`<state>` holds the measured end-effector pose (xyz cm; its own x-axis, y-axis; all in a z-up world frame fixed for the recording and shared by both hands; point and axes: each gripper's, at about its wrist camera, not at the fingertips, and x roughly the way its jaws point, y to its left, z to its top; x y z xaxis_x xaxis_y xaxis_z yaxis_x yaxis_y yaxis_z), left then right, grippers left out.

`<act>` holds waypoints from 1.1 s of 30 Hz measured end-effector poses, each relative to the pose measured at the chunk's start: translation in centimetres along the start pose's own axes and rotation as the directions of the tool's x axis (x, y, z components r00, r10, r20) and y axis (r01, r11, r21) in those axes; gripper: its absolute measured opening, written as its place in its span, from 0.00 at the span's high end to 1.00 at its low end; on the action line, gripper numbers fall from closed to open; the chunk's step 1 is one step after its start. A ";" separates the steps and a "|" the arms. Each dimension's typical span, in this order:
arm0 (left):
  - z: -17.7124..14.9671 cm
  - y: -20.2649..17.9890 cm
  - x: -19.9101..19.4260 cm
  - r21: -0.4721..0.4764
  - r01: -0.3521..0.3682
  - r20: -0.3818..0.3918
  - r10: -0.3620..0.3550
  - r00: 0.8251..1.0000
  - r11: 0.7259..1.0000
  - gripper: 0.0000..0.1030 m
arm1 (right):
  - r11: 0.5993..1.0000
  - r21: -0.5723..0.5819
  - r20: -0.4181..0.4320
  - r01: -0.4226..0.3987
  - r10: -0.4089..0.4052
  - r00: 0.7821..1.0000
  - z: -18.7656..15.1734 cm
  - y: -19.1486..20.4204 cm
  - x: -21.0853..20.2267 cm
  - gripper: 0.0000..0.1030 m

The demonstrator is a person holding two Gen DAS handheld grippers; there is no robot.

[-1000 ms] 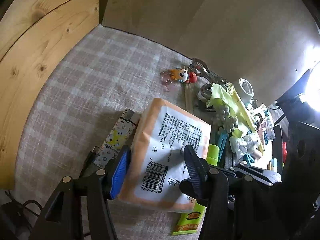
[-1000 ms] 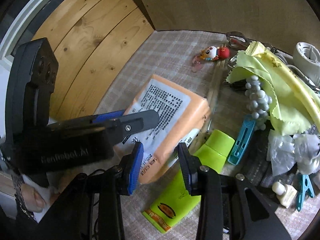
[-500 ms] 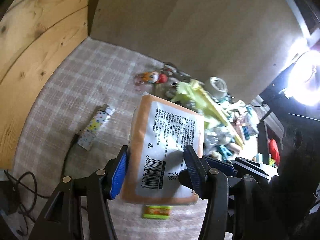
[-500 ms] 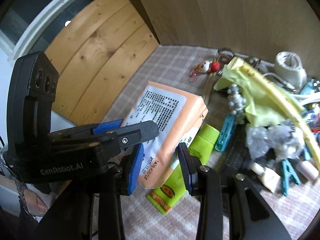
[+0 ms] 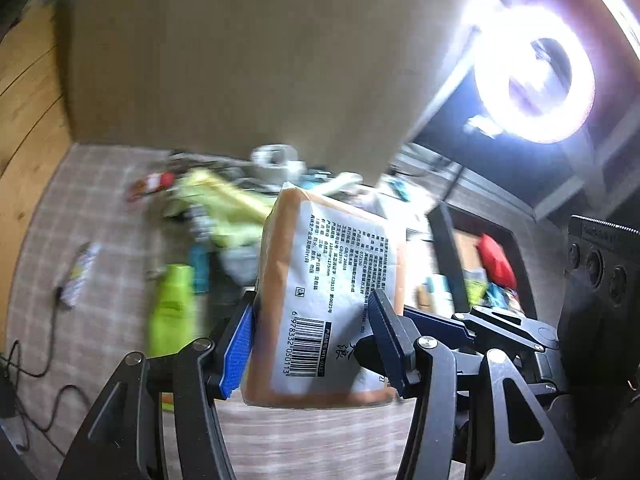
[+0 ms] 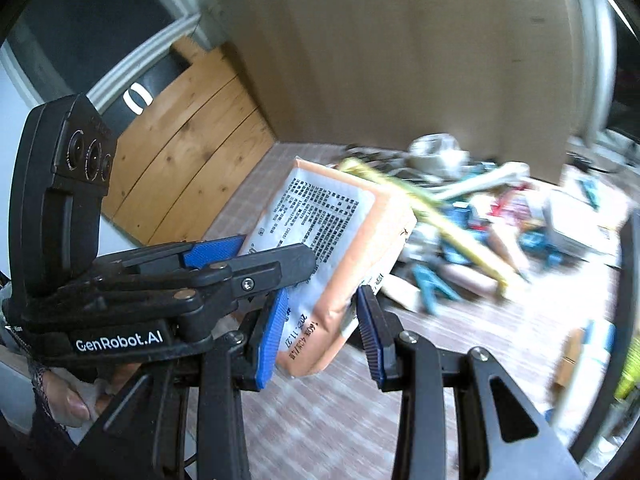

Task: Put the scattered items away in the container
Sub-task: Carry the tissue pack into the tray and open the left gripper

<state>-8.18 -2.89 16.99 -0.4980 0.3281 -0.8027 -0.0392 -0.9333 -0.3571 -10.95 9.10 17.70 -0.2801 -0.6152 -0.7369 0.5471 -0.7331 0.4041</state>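
Together, both grippers clamp one orange packet (image 5: 332, 304) with a white printed label and barcode, holding it in the air above the checked tablecloth (image 5: 100, 184). The left gripper (image 5: 310, 340) pinches its wide faces, blue pads pressed against either side. The right gripper (image 6: 318, 328) grips a lower corner across the narrower edge (its jaws stand closer together than the left's). Below, blurred clutter lies on the cloth: a green tube (image 5: 172, 304), a yellow cloth (image 5: 224, 204), a white tape roll (image 6: 436, 150) and teal clips (image 6: 430, 284). At the right edge of the left view sits a dark box (image 5: 444, 256) with a red item inside.
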 end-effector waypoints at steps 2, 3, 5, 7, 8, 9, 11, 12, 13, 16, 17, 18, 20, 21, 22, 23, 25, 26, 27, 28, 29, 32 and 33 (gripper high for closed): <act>0.0 -3.2 0.6 0.036 0.015 -0.007 -0.015 1.000 0.999 0.49 | 1.000 0.018 0.022 0.021 -0.022 1.000 -0.7 -1.3 -2.4 0.65; 0.0 -4.7 1.0 0.051 0.023 -0.010 -0.023 1.000 0.998 0.50 | 0.999 0.032 0.033 0.030 -0.031 0.999 -1.1 -2.1 -3.6 0.65; -0.1 -8.1 1.8 0.080 0.038 -0.017 -0.036 0.999 0.996 0.50 | 0.997 0.063 0.053 0.043 -0.047 0.998 -2.0 -4.0 -6.3 0.65; -0.2 -11.5 2.7 0.114 0.049 -0.024 -0.047 0.999 0.992 0.50 | 0.994 0.090 0.067 0.061 -0.067 0.995 -2.9 -6.0 -8.7 0.65; -0.3 -13.2 3.1 0.128 0.057 -0.028 -0.054 0.998 0.990 0.50 | 0.992 0.100 0.074 0.073 -0.080 0.994 -3.4 -7.2 -9.8 0.65; -0.4 -14.7 3.5 0.141 0.065 -0.032 -0.061 0.998 0.988 0.50 | 0.990 0.110 0.080 0.085 -0.094 0.992 -3.8 -8.3 -10.9 0.65; -0.6 -17.9 4.6 0.168 0.079 -0.038 -0.073 0.997 0.983 0.50 | 0.986 0.131 0.089 0.107 -0.120 0.989 -4.8 -10.8 -13.1 0.65; -0.7 -19.4 5.2 0.179 0.086 -0.042 -0.080 0.996 0.980 0.50 | 0.983 0.141 0.092 0.118 -0.132 0.987 -5.3 -12.0 -14.1 0.65; -0.9 -20.9 5.8 0.190 0.095 -0.047 -0.088 0.995 0.977 0.49 | 0.980 0.153 0.093 0.131 -0.146 0.985 -5.8 -13.3 -15.2 0.65; -1.4 -25.1 7.4 0.221 0.118 -0.061 -0.107 0.992 0.968 0.50 | 0.970 0.177 0.094 0.166 -0.184 0.978 -7.1 -16.4 -17.6 0.65; -1.6 -26.2 7.9 0.230 0.125 -0.065 -0.113 0.992 0.965 0.49 | 0.967 0.184 0.095 0.177 -0.197 0.976 -7.5 -17.5 -18.5 0.65; -1.7 -27.4 8.4 0.238 0.131 -0.070 -0.118 0.991 0.962 0.49 | 0.964 0.190 0.097 0.185 -0.206 0.974 -7.9 -18.3 -19.1 0.65; -2.0 -29.5 9.5 0.255 0.143 -0.083 -0.126 0.989 0.956 0.49 | 0.957 0.209 0.099 0.202 -0.226 0.969 -8.7 -20.1 -20.4 0.65; -2.1 -30.4 10.0 0.261 0.149 -0.091 -0.129 0.987 0.954 0.49 | 0.953 0.221 0.100 0.210 -0.236 0.967 -9.2 -20.9 -21.1 0.65; -2.3 -31.3 10.5 0.265 0.154 -0.099 -0.132 0.986 0.952 0.49 | 0.949 0.230 0.099 0.217 -0.245 0.964 -9.6 -21.8 -21.6 0.65; -2.4 -32.2 11.0 0.269 0.158 -0.104 -0.135 0.985 0.950 0.49 | 0.945 0.238 0.098 0.224 -0.253 0.962 -10.0 -22.6 -22.2 0.65; -2.5 -33.6 11.7 0.281 0.158 -0.108 -0.133 0.985 0.947 0.49 | 0.938 0.253 0.096 0.236 -0.268 0.959 -10.6 -23.9 -23.1 0.65; -2.5 -34.2 11.9 0.285 0.152 -0.105 -0.127 0.986 0.946 0.49 | 0.935 0.259 0.095 0.244 -0.276 0.956 -10.8 -24.5 -23.5 0.65; -2.5 -34.7 11.9 0.282 0.141 -0.096 -0.119 0.988 0.949 0.49 | 0.929 0.264 0.096 0.258 -0.291 0.952 -10.9 -25.1 -23.9 0.64; -2.6 -35.0 11.7 0.276 0.118 -0.075 -0.101 0.992 0.954 0.48 | 0.921 0.269 0.100 0.281 -0.317 0.943 -11.1 -25.5 -24.3 0.63; -2.6 -35.2 11.5 0.274 0.096 -0.054 -0.085 0.995 0.957 0.48 | 0.911 0.269 0.109 0.314 -0.353 0.929 -11.3 -25.8 -24.7 0.63; -3.1 -35.5 10.5 0.290 0.053 -0.004 -0.055 0.998 0.955 0.48 | 0.893 0.270 0.136 0.361 -0.406 0.904 -12.0 -26.5 -25.8 0.60; -3.3 -35.5 10.1 0.298 0.040 0.009 -0.045 0.999 0.954 0.48 | 0.893 0.276 0.141 0.355 -0.403 0.904 -12.2 -26.8 -26.1 0.55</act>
<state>-8.99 34.04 20.00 -0.5032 0.3680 -0.7819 -0.3154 -0.9206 -0.2304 -8.67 48.32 19.54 -0.5845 -0.3020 -0.7531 0.1716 -0.9532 0.2491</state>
